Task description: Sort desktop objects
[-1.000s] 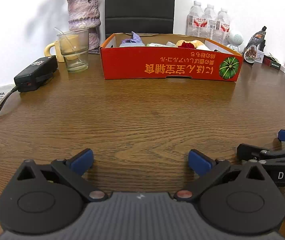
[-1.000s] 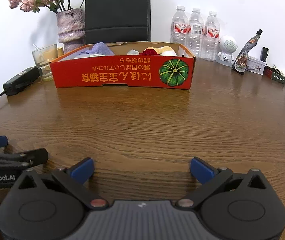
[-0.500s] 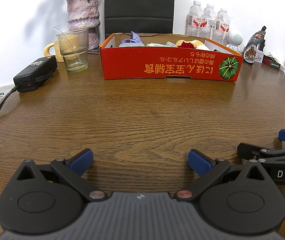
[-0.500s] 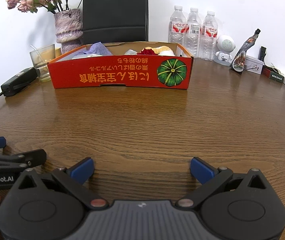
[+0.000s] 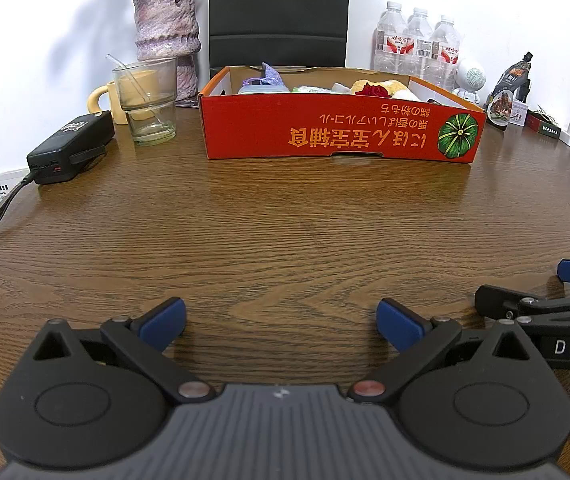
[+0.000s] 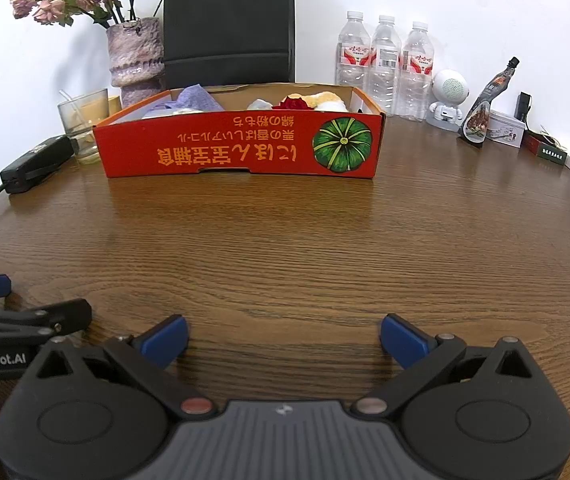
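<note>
A shallow red cardboard box (image 5: 341,132) (image 6: 241,148) with a green pumpkin print stands at the far middle of the wooden table. Inside it lie a purple cloth (image 6: 195,98), a red rose (image 6: 295,103), a yellowish plush (image 6: 327,98) and other small items, partly hidden by the wall. My left gripper (image 5: 281,322) stands open low over the near table edge with nothing between its blue pads. My right gripper (image 6: 283,334) is open beside it, also holding nothing. Each gripper's side shows at the edge of the other's view.
A glass with a straw (image 5: 147,100), a yellow mug (image 5: 103,102), a black power brick with cable (image 5: 71,148) and a vase of flowers (image 5: 167,36) stand at back left. Three water bottles (image 6: 385,64), a white speaker (image 6: 449,98) and small packages (image 6: 505,130) line the back right.
Both views have shifted slightly; the box sits a little lower and nearer in the frames. Both grippers stay open and empty.
</note>
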A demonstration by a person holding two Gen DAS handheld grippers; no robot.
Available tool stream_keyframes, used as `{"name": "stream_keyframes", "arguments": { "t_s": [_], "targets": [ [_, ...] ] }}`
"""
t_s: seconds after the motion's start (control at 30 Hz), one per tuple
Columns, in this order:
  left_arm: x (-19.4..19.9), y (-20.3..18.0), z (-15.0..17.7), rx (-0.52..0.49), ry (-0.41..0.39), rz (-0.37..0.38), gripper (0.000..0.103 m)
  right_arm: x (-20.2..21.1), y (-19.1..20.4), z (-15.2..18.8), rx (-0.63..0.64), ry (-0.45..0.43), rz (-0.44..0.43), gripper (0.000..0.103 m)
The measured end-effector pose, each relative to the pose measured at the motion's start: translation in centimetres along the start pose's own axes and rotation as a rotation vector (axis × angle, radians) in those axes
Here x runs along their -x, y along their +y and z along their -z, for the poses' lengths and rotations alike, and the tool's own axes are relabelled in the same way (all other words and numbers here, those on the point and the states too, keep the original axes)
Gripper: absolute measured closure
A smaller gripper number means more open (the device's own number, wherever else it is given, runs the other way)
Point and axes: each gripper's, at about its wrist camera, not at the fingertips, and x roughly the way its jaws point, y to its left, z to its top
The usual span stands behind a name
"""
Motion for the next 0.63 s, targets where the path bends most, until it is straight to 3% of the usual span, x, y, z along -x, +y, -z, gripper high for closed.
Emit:
{"name": "stream_keyframes", "arguments": {
  "t_s": [0.63],
  "targets": [
    [0.0, -0.01, 0.0, 0.0, 0.0, 0.0, 0.0, -0.02, -0.11, 0.01, -0.015, 0.0, 0.019, 0.0]
  ]
}}
